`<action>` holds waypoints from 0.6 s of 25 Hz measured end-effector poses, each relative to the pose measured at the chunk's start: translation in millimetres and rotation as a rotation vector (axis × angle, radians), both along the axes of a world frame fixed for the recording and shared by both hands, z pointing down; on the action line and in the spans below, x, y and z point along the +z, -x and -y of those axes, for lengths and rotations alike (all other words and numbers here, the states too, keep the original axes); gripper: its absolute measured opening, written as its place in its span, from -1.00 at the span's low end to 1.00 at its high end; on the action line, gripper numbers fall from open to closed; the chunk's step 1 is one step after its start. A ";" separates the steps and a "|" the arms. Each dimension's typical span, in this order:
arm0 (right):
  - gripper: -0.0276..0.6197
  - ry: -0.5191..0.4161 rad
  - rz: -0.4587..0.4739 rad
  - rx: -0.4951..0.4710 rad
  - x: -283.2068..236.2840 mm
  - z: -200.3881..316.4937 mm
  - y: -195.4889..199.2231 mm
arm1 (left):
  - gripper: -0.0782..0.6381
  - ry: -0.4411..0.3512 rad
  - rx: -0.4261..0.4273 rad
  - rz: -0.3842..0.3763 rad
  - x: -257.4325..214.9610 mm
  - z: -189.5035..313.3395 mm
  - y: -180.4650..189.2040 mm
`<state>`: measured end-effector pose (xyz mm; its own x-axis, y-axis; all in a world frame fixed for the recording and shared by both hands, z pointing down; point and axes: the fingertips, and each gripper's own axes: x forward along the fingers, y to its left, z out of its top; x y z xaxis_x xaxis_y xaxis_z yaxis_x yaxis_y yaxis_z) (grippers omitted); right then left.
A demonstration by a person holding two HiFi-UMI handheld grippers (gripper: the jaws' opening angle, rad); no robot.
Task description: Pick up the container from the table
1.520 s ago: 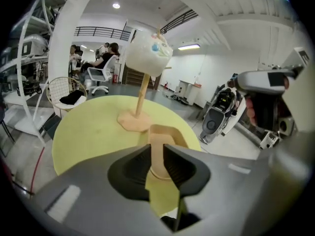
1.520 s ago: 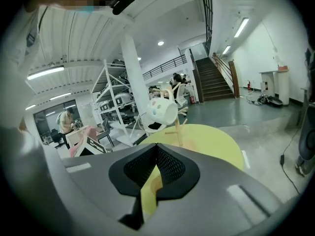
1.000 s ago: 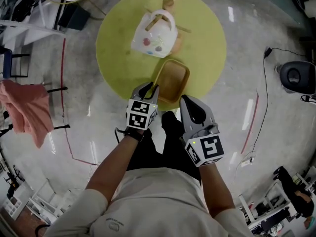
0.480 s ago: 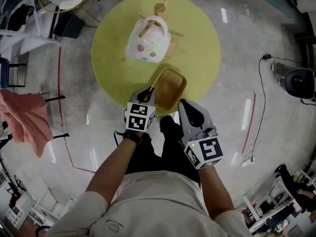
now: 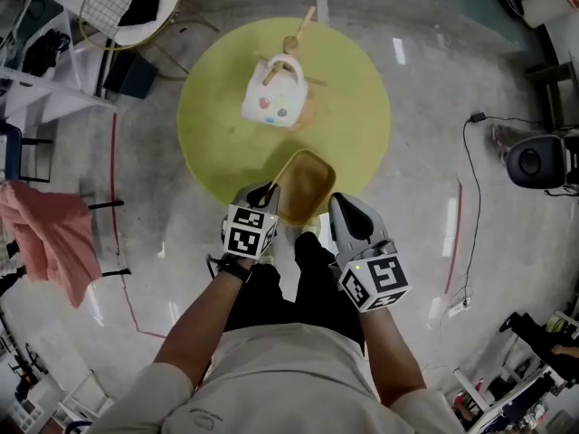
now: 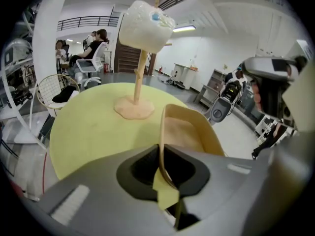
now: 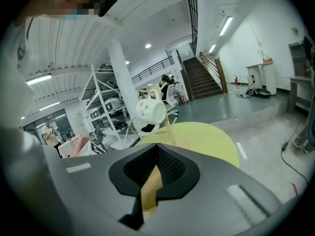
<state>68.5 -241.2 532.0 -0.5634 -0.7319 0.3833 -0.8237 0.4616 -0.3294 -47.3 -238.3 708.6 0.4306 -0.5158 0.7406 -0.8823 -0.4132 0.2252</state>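
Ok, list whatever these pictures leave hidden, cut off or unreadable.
- Tan wooden container: its near end, in the left gripper view, is hidden behind the left gripper shut on its rim.
- Whether it clears the round yellow-green table: the head view looks straight down.
- White mug print: too small in every view.
- Tan strip behind the shut right gripper: unidentifiable, right gripper view.

One round yellow table (image 5: 362, 107). One wooden container (image 5: 306, 186). One white mug (image 5: 273, 98), on one wooden stand (image 6: 141, 77). Two grippers: left gripper (image 5: 269, 191), right gripper (image 5: 346, 208). One wire chair (image 5: 118, 3). One pink cloth (image 5: 45, 233).
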 end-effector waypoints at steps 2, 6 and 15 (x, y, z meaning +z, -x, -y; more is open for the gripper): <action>-0.88 -0.006 0.004 0.014 -8.3 -3.0 0.4 | -0.70 -0.007 0.015 -0.002 -12.0 -3.5 2.1; -0.88 -0.024 0.010 0.042 -26.4 -11.3 -4.5 | -0.70 -0.028 0.040 -0.011 -39.9 -10.5 2.0; -0.88 -0.078 -0.002 0.101 -66.5 -31.1 -10.6 | -0.70 -0.072 0.093 -0.029 -102.2 -31.1 8.9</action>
<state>79.1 -210.0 465.5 -0.4843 -0.8127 0.3240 -0.8680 0.4001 -0.2941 -56.1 -207.2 606.4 0.4996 -0.5240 0.6898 -0.8329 -0.5093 0.2164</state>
